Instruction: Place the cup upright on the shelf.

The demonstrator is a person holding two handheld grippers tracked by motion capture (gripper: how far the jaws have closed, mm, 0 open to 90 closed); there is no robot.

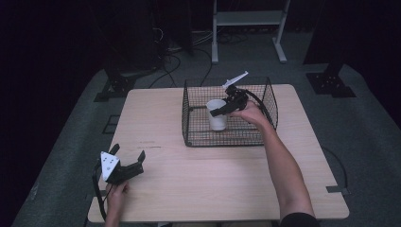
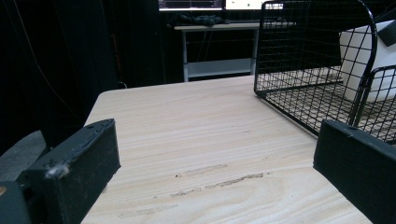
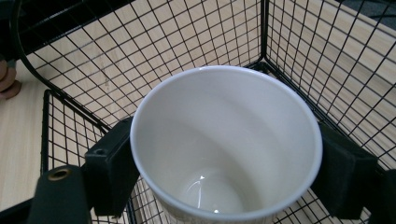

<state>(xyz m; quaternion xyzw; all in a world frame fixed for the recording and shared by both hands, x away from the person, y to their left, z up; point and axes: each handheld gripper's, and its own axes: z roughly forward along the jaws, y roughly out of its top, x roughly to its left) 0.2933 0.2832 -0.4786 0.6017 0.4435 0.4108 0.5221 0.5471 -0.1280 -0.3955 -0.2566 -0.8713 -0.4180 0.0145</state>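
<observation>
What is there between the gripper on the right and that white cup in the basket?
Nothing visible. The right gripper has a jaw on each side of the white cup, inside the wire basket.

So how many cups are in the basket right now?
1. A single white cup stands upright inside the wire basket, toward its left half, with the right hand-held gripper closed around it. It looks empty, and nothing else sits in the basket.

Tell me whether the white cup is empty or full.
Empty: the right gripper view looks into the cup and shows its bare white bottom.
</observation>
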